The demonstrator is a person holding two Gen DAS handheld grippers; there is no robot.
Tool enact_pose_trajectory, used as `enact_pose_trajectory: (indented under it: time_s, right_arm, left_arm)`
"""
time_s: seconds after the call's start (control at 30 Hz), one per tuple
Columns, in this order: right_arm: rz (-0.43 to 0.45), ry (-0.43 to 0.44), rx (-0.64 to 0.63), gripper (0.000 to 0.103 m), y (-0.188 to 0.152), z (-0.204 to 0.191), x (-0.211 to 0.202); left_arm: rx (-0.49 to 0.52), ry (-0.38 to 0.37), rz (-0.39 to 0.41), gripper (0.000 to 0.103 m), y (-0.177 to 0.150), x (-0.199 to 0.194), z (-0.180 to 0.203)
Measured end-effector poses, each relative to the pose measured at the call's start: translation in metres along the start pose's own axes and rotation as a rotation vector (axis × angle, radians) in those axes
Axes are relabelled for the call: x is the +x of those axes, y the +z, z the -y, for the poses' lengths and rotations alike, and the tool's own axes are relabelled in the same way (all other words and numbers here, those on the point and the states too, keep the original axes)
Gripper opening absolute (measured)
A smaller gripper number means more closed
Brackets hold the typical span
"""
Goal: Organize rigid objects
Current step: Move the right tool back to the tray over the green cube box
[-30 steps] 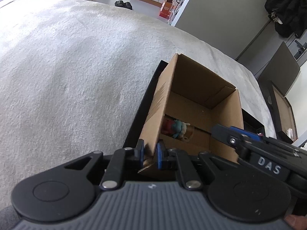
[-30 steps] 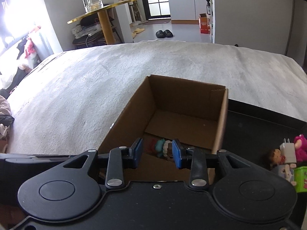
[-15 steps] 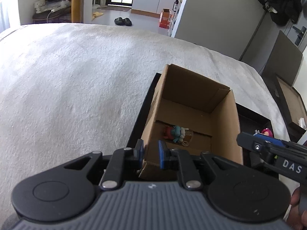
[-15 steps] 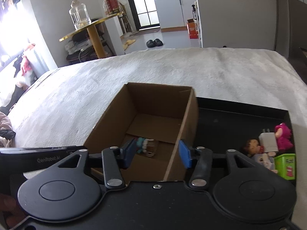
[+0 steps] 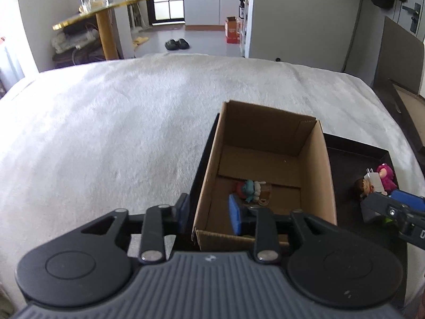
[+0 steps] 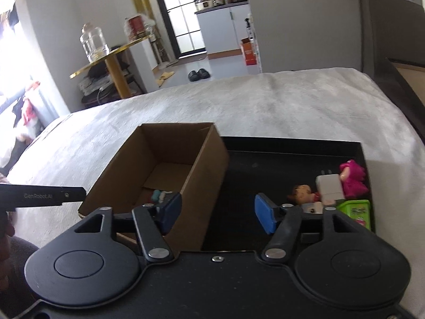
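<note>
An open cardboard box (image 5: 265,170) stands on the left part of a black tray (image 5: 356,159), with a few small figurines (image 5: 251,190) on its floor. My left gripper (image 5: 209,214) straddles the box's left wall; its jaws are opening and the pads do not press it. My right gripper (image 6: 217,212) spans the box's right near corner (image 6: 209,186), jaws opening, with nothing gripped. At the tray's right end lie a pink figure (image 6: 350,178), a white plug (image 6: 329,187), a brown-haired doll (image 6: 302,192) and a green box (image 6: 356,211).
The tray (image 6: 279,159) rests on a bed covered with a white blanket (image 5: 106,133). Beyond the bed stand a gold round table (image 5: 106,13) with a glass jar, slippers (image 5: 176,43) on the floor and an orange carton (image 5: 232,30). A dark frame (image 5: 403,106) borders the bed's right side.
Both grippers' jaws have widened off the box walls. The right gripper has swung to the right, bringing the toys on the tray into view. The left gripper has drawn back and up.
</note>
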State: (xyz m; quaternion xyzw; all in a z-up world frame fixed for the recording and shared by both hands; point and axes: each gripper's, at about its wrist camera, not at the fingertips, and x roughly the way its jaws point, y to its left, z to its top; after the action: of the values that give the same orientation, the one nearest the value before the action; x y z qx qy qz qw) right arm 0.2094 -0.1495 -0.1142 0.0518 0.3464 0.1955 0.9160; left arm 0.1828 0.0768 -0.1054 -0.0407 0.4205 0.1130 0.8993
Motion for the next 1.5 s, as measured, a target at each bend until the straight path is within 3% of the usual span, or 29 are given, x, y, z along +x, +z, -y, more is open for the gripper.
enact_pose_trajectory:
  time_s: [0.3,0.43,0.57,1.13,1.5]
  right_arm:
    - [0.018,0.006,0.069,0.067,-0.004,0.031,-0.003]
    - [0.023,-0.009,0.107,0.07,-0.006,0.046,-0.005]
    - [0.022,-0.013,0.147,0.07,-0.009,0.062,-0.007]
    - [-0.002,-0.059,0.204,0.069,-0.019,0.101,-0.006]
    - [-0.018,-0.142,0.253,0.043,-0.026,0.132,0.009]
  left_arm:
    - [0.021,0.048,0.016,0.049,0.006,-0.011,0.028]
    - [0.054,0.053,0.025,0.064,0.011,-0.016,0.047]
    - [0.076,0.058,0.047,0.072,0.014,-0.02,0.065]
    - [0.128,0.081,0.047,0.075,0.021,-0.016,0.118]
    - [0.169,0.096,0.04,0.075,0.022,-0.001,0.146]
